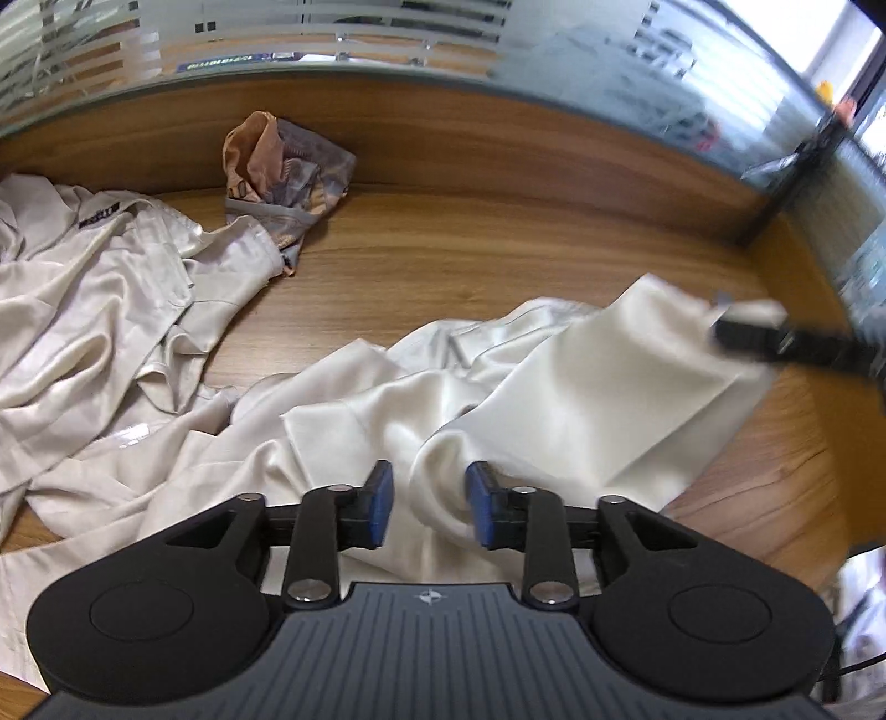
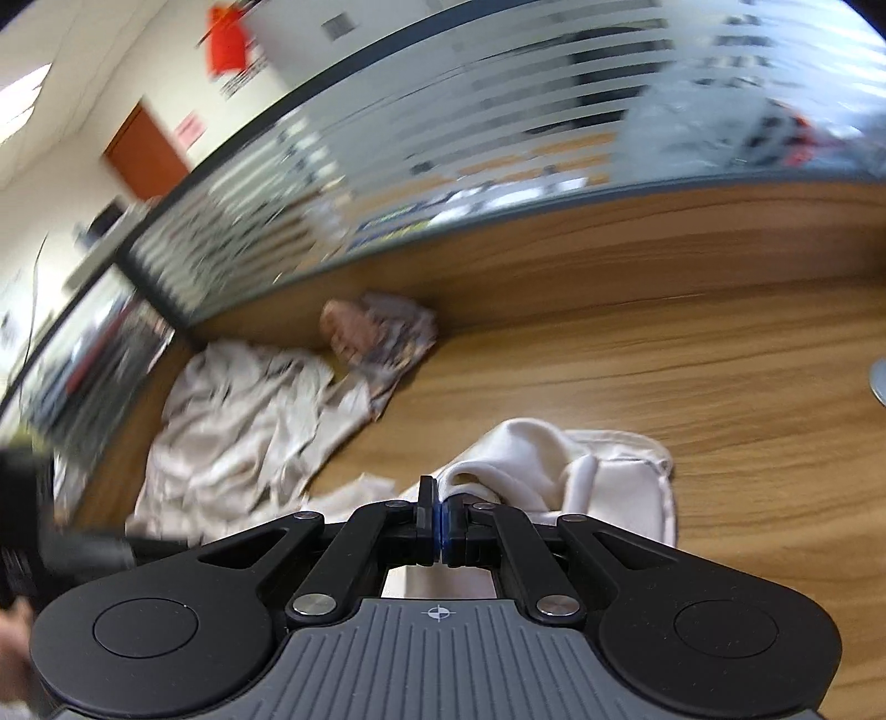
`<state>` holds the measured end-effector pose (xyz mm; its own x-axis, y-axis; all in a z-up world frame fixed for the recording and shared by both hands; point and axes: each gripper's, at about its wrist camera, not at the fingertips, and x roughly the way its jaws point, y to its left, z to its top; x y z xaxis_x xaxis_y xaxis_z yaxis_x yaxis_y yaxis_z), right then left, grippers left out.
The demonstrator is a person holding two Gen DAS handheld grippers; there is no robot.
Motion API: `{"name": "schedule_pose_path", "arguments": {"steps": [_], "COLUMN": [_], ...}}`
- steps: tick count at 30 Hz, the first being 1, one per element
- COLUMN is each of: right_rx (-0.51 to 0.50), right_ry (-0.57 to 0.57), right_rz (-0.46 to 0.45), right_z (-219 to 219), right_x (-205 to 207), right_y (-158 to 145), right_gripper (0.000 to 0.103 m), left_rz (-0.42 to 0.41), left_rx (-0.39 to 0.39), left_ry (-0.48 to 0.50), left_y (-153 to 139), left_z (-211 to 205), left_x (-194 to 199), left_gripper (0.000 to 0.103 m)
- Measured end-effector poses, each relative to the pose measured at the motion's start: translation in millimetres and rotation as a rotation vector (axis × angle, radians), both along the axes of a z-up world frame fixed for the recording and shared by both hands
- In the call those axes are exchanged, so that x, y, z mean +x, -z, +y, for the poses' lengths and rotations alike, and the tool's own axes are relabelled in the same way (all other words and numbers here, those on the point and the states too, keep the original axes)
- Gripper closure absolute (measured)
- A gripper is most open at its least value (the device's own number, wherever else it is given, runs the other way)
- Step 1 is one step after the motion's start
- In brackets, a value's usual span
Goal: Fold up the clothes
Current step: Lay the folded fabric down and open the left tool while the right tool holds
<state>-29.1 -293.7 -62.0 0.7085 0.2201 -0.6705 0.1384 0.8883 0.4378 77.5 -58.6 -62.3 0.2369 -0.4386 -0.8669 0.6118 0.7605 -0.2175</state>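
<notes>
- While both grippers work over the wood-grain desk top [image 1: 498, 232], the cream satin garment [image 1: 554, 399] lies spread and rumpled across its near half, one end lifted toward the right.
- Left gripper [image 1: 429, 507]: jaws parted, blue pads [image 1: 382, 504] on either side of a raised fold of the cream cloth; the pads look clear of the cloth, not pinching it.
- Right gripper [image 2: 440, 523]: jaws closed tight, with a bunched edge of the cream satin garment [image 2: 554, 459] clamped between the fingers. In the left wrist view it comes in from the right as a blurred black shape, holding a corner of the cloth up off the desk.
- A second, beige crumpled shirt with a dark label at the collar [image 1: 99, 288] lies in a heap on the left side of the desk, running up to the back panel. The cream garment's left edge overlaps or touches it; I cannot tell which.
- A small wadded orange-and-grey patterned cloth [image 1: 282, 177] sits against the wooden back panel [image 1: 498, 144], touching the beige shirt's sleeve.
- Frosted striped glass partition [image 1: 332, 39] rises behind the back panel.
- Right wrist view is heavily motion-blurred; a grey disc edge [image 2: 877, 382] shows at the far right of the desk, too cropped to identify.
</notes>
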Motion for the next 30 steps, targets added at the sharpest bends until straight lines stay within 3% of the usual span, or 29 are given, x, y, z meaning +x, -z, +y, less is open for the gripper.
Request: {"name": "schedule_pose_path", "arguments": {"steps": [9,14,17,24,25,26,27,28,30], "right_rx": [-0.074,-0.108,-0.129,-0.159,-0.159,-0.157,-0.157,-0.158,-0.16], "right_ry": [-0.186,-0.278,-0.331,-0.401,-0.403,-0.403,-0.405,-0.406,-0.405], "right_rz": [0.011,0.028,0.035,0.033,0.032,0.033,0.036,0.039,0.053], "right_z": [39,58,68,85,85,85,84,83,81], "right_x": [-3,-7,-9,-15,-15,-16,-17,-17,-19], "right_y": [-1,3,6,8,8,8,8,8,8], "right_gripper": [0.1,0.1,0.1,0.1,0.1,0.099,0.099,0.099,0.097], "left_rz": [0.068,0.158,0.185,0.204,0.2,0.197,0.195,0.191,0.183], "left_rx": [-0.079,-0.108,-0.098,-0.026,-0.016,-0.011,-0.007,-0.008,-0.01], "left_ry": [0.03,0.058,0.094,0.156,0.156,0.156,0.156,0.145,0.117], "left_y": [-23,-18,-14,2,5,7,8,9,9], "left_z": [-22,-37,-48,-70,-72,-72,-73,-72,-70], "left_x": [9,13,13,5,4,4,3,3,4], "left_gripper": [0.058,0.056,0.052,0.052,0.057,0.081,0.095,0.102,0.102]}}
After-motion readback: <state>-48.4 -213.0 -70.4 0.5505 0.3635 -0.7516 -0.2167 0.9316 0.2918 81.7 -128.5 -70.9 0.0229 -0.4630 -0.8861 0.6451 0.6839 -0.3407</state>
